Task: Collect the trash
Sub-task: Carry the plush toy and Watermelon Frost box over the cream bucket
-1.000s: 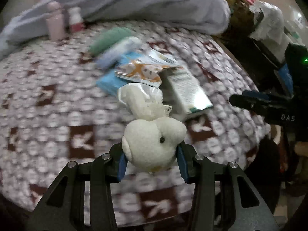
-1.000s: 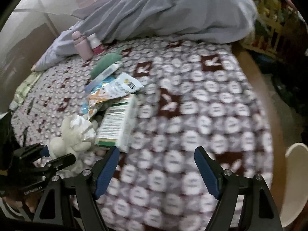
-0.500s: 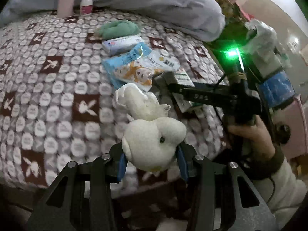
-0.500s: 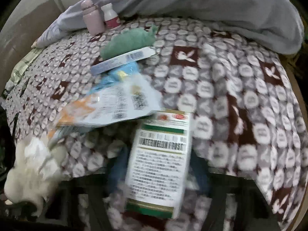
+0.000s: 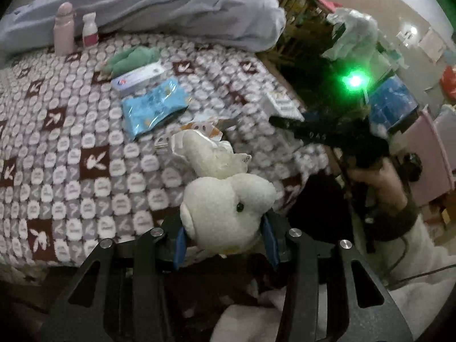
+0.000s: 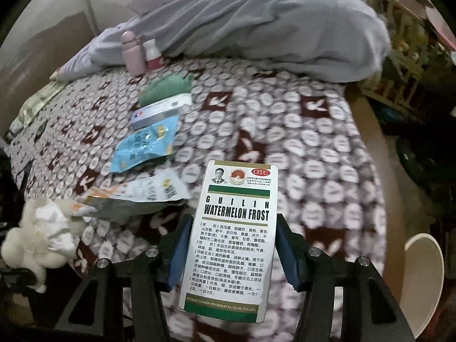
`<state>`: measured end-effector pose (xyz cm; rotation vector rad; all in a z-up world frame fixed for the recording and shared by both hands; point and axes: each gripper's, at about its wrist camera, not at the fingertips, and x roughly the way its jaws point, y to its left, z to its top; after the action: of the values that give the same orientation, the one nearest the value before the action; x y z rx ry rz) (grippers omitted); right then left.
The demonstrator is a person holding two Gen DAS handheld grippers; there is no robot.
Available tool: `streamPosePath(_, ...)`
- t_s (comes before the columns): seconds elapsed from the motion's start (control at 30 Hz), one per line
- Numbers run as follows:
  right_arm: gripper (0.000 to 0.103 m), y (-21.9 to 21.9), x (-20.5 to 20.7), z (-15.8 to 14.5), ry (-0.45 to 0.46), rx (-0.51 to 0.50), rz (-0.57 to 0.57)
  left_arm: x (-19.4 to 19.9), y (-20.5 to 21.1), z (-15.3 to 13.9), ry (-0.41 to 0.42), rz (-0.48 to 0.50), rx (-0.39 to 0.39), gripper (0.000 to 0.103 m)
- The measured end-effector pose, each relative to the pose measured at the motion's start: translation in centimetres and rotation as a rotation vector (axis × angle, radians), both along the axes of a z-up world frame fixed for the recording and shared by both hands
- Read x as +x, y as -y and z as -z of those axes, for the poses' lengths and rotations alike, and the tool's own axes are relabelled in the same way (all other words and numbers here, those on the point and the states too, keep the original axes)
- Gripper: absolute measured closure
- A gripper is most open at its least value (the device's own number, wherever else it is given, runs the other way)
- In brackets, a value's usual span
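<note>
My left gripper is shut on a white plush toy with crumpled white wrapping, held above the bed's near edge; the toy also shows in the right wrist view. My right gripper is shut on a white and green medicine box marked Watermelon Frost, lifted over the bed; it shows in the left wrist view at right. A blue snack wrapper, a white and orange wrapper and a long white box lie on the patterned blanket.
A green cloth, a pink bottle and a small white bottle stand near a grey duvet at the back. A wooden shelf is at right. A white round rim sits low right.
My right gripper closed on the medicine box and lifted it off the blanket. The white and orange wrapper slid toward the plush toy. My left gripper kept hold of the toy.
</note>
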<state>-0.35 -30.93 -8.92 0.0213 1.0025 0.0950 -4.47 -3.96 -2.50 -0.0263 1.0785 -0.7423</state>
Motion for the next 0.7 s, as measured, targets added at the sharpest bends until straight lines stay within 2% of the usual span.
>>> streamPosePath(0.07, 0.049, 0.8, -0.7, -0.5, 0.012, 0.050, 0.008, 0.2, 0.2, -0.8, 0.043, 0.000, 0.008, 0.061)
streamPosePath(0.13, 0.049, 1.2, -1.5, -1.4, 0.038, 0.138, -0.016, 0.4, 0.9, -0.8, 0.099, -0.030, 0.110, 0.061)
streamPosePath(0.2, 0.049, 0.4, -1.6, -2.2, 0.059, 0.166, -0.048, 1.0, 1.1, 0.0, 0.062, -0.039, 0.149, 0.061)
streamPosePath(0.3, 0.049, -1.5, -1.2, -2.3, 0.060, 0.200, -0.102, 1.0, 0.5, 1.0, -0.006, -0.034, 0.124, 0.061)
streamPosePath(0.4, 0.049, -4.7, -0.7, -1.3, 0.034, 0.232, -0.184, 0.4, 0.1, 1.3, -0.002, -0.051, 0.148, 0.061)
streamPosePath(0.5, 0.049, -8.7, 0.3, 0.7, 0.001, 0.189, -0.249, -0.2, -0.7, 1.8, -0.026, -0.061, 0.152, 0.061)
streamPosePath(0.63, 0.049, -11.8, 1.7, 4.5, -0.089, 0.148, -0.282, -0.9, -3.0, 1.2, -0.018, -0.099, 0.163, 0.061)
streamPosePath(0.7, 0.050, -11.8, 2.0, 5.4, -0.098, 0.153, -0.269, -0.9, -4.4, 0.4, -0.006, -0.134, 0.153, 0.061)
